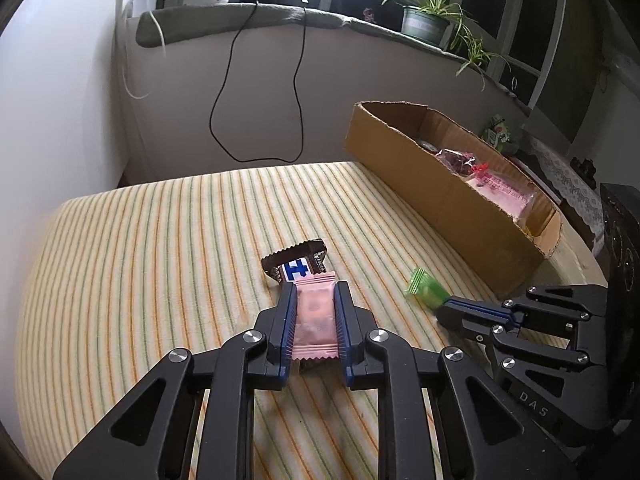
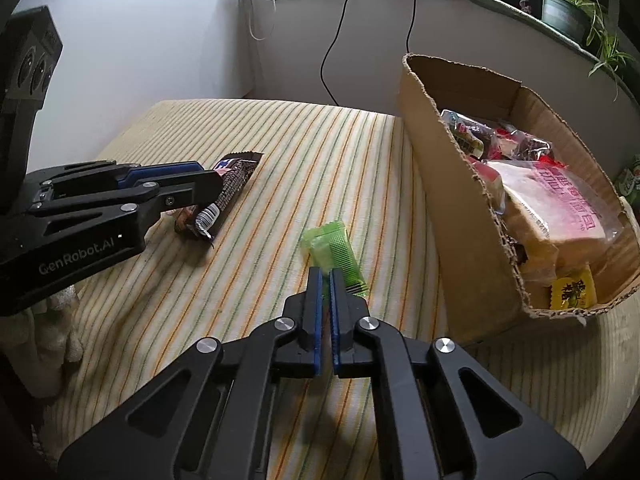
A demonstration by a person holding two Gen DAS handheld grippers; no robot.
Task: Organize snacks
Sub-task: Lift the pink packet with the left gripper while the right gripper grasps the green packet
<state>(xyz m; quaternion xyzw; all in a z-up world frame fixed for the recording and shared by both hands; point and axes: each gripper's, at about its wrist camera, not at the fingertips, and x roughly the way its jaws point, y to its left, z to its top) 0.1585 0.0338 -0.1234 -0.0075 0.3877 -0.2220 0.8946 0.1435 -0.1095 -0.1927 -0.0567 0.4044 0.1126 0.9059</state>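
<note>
My left gripper (image 1: 315,294) is shut on a pink snack packet (image 1: 315,316), held just above a brown chocolate bar (image 1: 296,266) that lies on the striped tablecloth. My right gripper (image 2: 325,276) is shut on the end of a green snack packet (image 2: 334,254), held a little above the cloth left of the cardboard box (image 2: 452,184). The box holds several snacks, among them a pink bread bag (image 2: 560,204). In the left wrist view the right gripper (image 1: 442,308) and green packet (image 1: 424,286) show at the right. In the right wrist view the left gripper (image 2: 212,184) covers part of the brown bar (image 2: 236,184).
The striped table (image 1: 160,260) ends at a white wall at the back. Black cables (image 1: 256,80) hang from a ledge with potted plants (image 1: 428,20). A small yellow packet (image 2: 574,288) lies in the box's near corner. A white cloth (image 2: 60,332) lies at the left.
</note>
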